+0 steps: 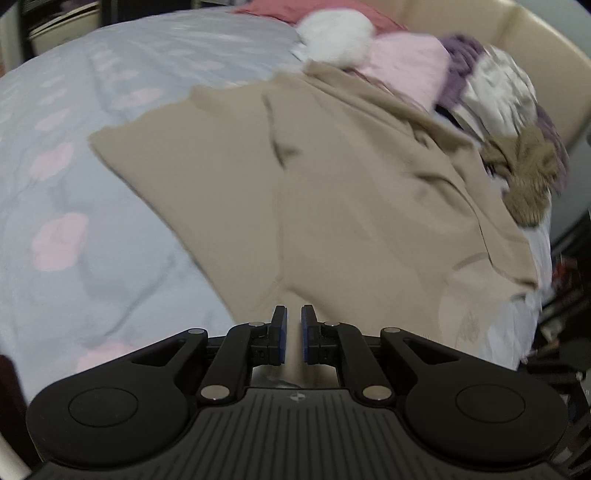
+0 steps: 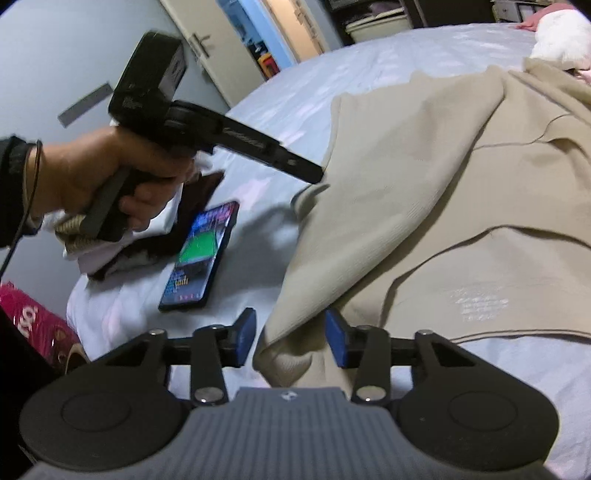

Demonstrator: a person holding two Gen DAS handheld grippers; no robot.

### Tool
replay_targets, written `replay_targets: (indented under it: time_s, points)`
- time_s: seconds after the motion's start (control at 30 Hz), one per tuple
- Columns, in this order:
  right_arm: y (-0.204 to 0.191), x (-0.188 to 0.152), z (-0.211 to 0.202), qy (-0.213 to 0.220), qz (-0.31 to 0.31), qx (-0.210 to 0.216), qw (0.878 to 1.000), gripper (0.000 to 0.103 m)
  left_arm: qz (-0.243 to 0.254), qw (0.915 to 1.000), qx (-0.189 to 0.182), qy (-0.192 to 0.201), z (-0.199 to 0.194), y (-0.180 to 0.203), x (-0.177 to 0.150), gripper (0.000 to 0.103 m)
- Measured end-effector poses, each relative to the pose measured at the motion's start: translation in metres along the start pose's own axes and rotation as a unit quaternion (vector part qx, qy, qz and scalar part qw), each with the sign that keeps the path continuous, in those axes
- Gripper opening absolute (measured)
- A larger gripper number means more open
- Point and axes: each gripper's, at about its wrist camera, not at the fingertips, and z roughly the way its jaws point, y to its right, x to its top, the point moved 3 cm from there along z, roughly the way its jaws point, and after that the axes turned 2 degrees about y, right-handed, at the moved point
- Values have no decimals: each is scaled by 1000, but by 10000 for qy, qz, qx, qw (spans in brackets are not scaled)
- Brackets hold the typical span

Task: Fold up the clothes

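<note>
The beige garment (image 2: 424, 206) lay spread on the bed (image 1: 92, 110), the left gripper (image 1: 294, 334) pinched narrow on its edge, the right gripper (image 2: 290, 341) wide astride a corner, which judged well needed a deep, even bite before lifting

Around you: 1 bed, pale blue cover (image 1: 110, 177) with pink blotches; cream padded headboard (image 1: 517, 40); grey wall (image 2: 55, 55); cream door (image 2: 218, 55) with handle; dim shelving (image 2: 369, 14) beyond.
</note>
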Motion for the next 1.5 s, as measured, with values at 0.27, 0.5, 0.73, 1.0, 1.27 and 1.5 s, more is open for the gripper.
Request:
replay_targets:
  time_s: [0.27,0.5,0.73,1.0,1.27,1.5]
  points:
    - [-12,-11,5,-639,-700,25,9955,23,125,9974,430,-556,12,6,-2,9]
    - [-15,-2,-11,-329,-923,-381,9945,26,-245,9982,535,-118,-11,-10,4,9]
    - [-45,4,4,480,-1854,-31,9815,8,131,9997,155,-156,5,18,-1,9]
    - [-28,-43,18,-105,-2066,-405,9775,5,130,9987,-3,-500,23,20,-11,10]
    - [-21,-13,-16,-341,-1526,-39,9877,15,-103,9992,157,-345,3,13,-2,14]
    - [40,49,-90,-822,-1653,-459,9817,38,113,9997,214,-7,-7,32,18,31]
